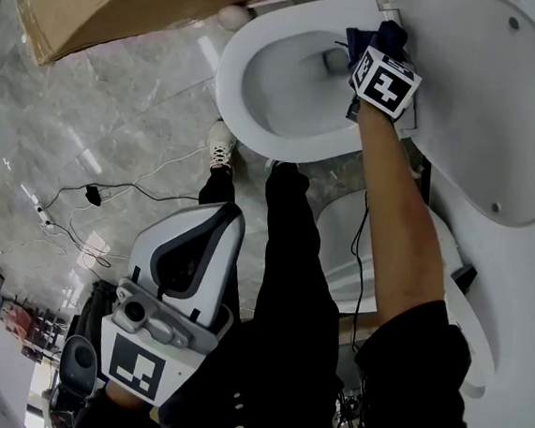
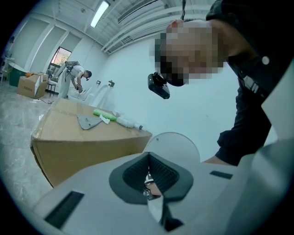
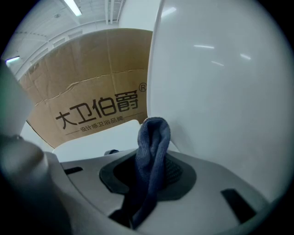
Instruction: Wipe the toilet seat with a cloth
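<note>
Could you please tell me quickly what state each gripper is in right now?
Left gripper: closed, holding nothing.
Right gripper: closed on the blue cloth.

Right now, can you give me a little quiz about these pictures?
1. True or false: the right gripper holds the cloth.
2. What colour is the cloth? A red, B dark blue, C yellow.
3. What brown thing stands beside the toilet?

Key: 1 true. 2 B. 3 a cardboard box.
</note>
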{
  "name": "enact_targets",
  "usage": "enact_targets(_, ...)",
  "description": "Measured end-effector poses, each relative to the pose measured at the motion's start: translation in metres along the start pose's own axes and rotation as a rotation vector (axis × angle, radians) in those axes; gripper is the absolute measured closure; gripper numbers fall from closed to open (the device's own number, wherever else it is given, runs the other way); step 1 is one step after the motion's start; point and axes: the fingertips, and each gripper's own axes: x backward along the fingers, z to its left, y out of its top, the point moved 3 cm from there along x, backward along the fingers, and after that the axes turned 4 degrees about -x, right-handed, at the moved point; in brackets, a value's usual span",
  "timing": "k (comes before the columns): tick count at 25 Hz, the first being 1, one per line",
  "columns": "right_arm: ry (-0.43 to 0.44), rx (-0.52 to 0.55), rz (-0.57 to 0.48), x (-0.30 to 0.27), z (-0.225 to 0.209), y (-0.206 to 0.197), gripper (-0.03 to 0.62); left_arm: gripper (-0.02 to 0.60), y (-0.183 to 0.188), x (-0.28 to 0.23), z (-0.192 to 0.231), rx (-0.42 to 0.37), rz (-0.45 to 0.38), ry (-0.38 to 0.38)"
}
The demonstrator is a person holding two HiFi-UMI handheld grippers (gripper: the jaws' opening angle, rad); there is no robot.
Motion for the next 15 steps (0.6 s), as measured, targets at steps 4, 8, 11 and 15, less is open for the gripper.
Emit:
enact_targets(4, -0.029, -0.039, 0.004, 0.005, -0.008, -0.006, 0.494, 0.571, 0.000, -0.001, -0.005, -0.002, 0.003, -0.012)
enact_targets(8, -0.053, -0.070, 0.010, 0.010, -0.013, -0.015, 0.494, 0.571, -0.001, -0.001, -0.008, -0.007, 0.005, -0.020)
enact_targets(11, -0.056, -0.082, 0.002, 0.015, -0.018, -0.021, 0.494, 0.571, -0.003, 0.000, -0.013, -0.012, 0.005, -0.027)
enact_targets(15, -0.066, -0.096, -0.001, 0.020, -0.023, -0.029, 0.494, 0.571, -0.004, 0.001, -0.016, -0.010, 0.008, -0.038)
